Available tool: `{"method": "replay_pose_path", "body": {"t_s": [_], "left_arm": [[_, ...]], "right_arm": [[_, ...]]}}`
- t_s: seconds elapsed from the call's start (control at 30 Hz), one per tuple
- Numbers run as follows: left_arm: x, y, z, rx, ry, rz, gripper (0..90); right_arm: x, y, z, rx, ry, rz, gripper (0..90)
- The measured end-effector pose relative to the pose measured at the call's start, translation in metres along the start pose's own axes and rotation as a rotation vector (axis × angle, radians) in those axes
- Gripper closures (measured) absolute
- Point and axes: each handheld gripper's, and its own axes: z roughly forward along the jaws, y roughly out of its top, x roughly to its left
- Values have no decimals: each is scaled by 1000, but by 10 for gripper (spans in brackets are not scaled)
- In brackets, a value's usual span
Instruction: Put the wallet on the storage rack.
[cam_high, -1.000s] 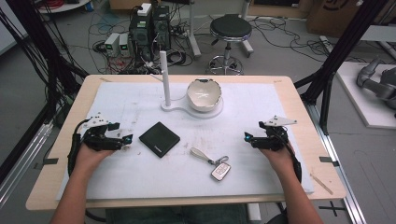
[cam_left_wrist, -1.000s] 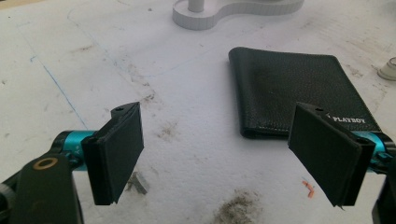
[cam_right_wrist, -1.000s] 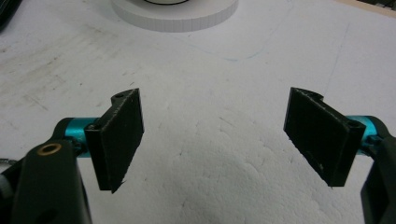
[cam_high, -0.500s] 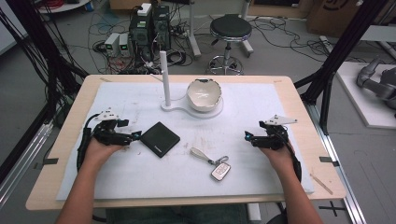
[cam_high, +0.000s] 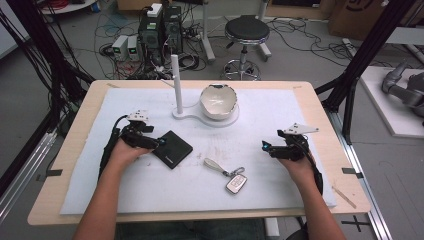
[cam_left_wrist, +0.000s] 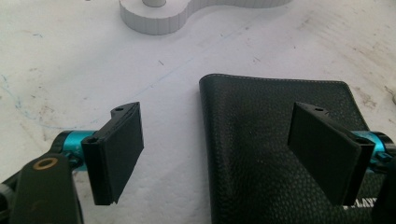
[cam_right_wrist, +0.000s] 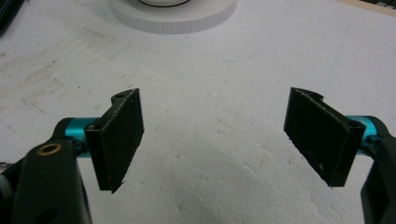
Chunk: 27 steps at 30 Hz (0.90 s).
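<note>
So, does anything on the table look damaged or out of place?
The white bowl on the stand has a jagged, chipped-looking rim. The black wallet lies askew to the table edge.

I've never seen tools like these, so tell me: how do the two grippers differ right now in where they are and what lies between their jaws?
The left gripper sits at the edge of the black wallet, one jaw over the leather and the other over the white mat; the right gripper has bare mat between its jaws. The left is close to its object; the right sits apart from the car key. Both are open and hand-held.
</note>
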Motion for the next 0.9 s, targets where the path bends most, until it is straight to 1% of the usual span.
{"method": "replay_pose_path", "body": {"t_s": [0.1,0.27,0.3,0.33,0.37,0.4,0.43,0.47,0.53,0.57,0.6,0.63,0.67,0.7,0.77,0.8,0.83,0.87,0.9], "left_arm": [[0,-2,4,29,-6,-1,183],[-1,-3,10,50,-8,8,186],[-3,-5,13,53,-21,3,194],[-3,-5,13,54,-29,1,207],[-3,-5,13,54,-29,1,222],[-2,-6,12,49,-41,-2,254],[-2,-7,11,43,-77,-6,305],[-2,-7,11,43,-77,-6,341],[-1,-8,10,40,-92,-25,353],[-1,-8,10,40,-92,-25,358],[0,-8,10,39,-103,-22,378],[0,-9,10,37,-116,-23,403],[0,-9,10,37,-116,-23,460],[-1,-10,10,30,-141,-32,502],[-1,-11,9,26,-141,-36,522],[-1,-12,9,22,-141,-48,535],[-1,-12,7,19,-134,-50,562],[-1,-12,6,14,-126,-55,620],[-1,-12,6,14,-126,-55,674]], "right_arm": [[1,0,0,3,1,-5,203],[1,0,1,4,4,-6,203],[1,0,1,5,5,-7,203],[1,0,1,5,4,-9,203],[1,0,1,5,4,-9,203],[2,0,1,8,8,-9,203],[2,0,1,7,6,-7,203],[2,0,1,7,6,-7,203],[2,0,1,13,7,-12,203],[2,0,1,14,9,-7,203],[3,0,1,14,8,-8,203],[3,0,2,14,8,-11,203],[3,0,2,14,8,-15,203],[3,0,1,15,5,-20,203],[4,0,1,13,6,-17,203],[4,0,1,13,4,-16,203],[4,0,1,15,7,-15,203],[4,0,2,17,6,-21,203],[4,0,2,17,6,-21,203]]}}
